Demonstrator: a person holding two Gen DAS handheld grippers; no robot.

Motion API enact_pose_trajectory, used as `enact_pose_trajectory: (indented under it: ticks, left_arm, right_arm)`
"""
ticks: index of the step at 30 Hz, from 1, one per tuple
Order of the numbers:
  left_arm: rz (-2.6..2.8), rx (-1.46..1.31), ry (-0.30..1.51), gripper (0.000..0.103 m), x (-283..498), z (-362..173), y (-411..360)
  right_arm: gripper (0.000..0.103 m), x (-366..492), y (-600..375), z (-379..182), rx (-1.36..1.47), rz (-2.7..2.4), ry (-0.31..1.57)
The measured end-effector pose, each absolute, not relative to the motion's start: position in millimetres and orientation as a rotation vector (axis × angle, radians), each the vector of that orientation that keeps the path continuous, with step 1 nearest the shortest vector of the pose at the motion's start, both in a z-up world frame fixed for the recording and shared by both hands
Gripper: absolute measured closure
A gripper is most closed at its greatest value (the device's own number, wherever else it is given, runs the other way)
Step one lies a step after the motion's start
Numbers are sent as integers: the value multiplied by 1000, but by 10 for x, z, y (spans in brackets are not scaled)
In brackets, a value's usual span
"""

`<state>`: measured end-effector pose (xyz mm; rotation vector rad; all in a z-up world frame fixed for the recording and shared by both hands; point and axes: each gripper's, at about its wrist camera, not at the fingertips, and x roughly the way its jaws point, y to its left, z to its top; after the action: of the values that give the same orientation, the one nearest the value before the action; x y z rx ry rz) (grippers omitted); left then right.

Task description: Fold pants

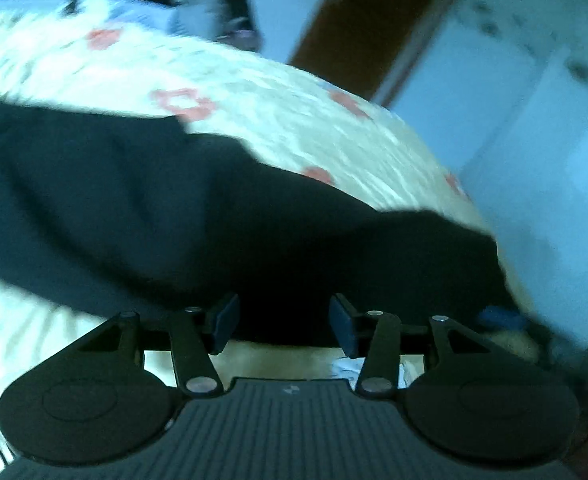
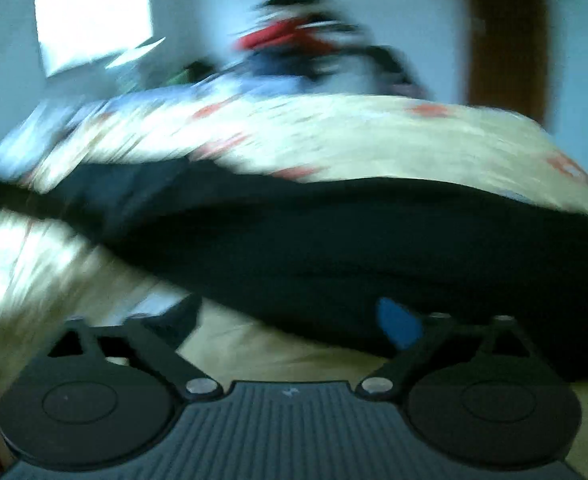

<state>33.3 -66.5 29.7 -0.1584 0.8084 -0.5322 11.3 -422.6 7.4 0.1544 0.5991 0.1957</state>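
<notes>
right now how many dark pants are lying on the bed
1. The dark pants lie stretched across the floral bedspread, just ahead of both grippers' jaws. The blurred pile of clothes at the far end may hide more.

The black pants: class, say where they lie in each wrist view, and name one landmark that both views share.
Left wrist view: the black pants run as a wide dark band from the left edge to the lower right, just beyond the open fingers.
Right wrist view: the black pants cross the middle, from the left edge to the right.
Shared landmark: the cream bedspread with red flowers, behind the pants.
</notes>
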Motion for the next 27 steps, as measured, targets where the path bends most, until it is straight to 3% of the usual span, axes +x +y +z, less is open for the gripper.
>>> enact_pose_trajectory:
  ticks: [5,11,21,24,26,27]
  left_arm:
    - [-626,50,734,40,262,221,-1214]
    - [-685,138,747,40,369,94,-1662]
    - [-698,119,770,38,475,32,-1721]
    - [-708,127,756,38,491,42,-1737]
    - [-727,141,745,38,491,42,-1767]
    - [-742,157,740,38,486,37,-1794]
  right_arm:
    - [0,70,-5112,75,482,-104,551]
    - [0,82,-6000,-326,1040,-121,418]
    - [2,288,-6120,-420,1000,-218,362]
    - [34,394,-6165,-481,1005,-266,360]
    - [69,443,-6223,-543,1022,-293,376]
    - [77,444,-6253,-568,1033,-293,376]
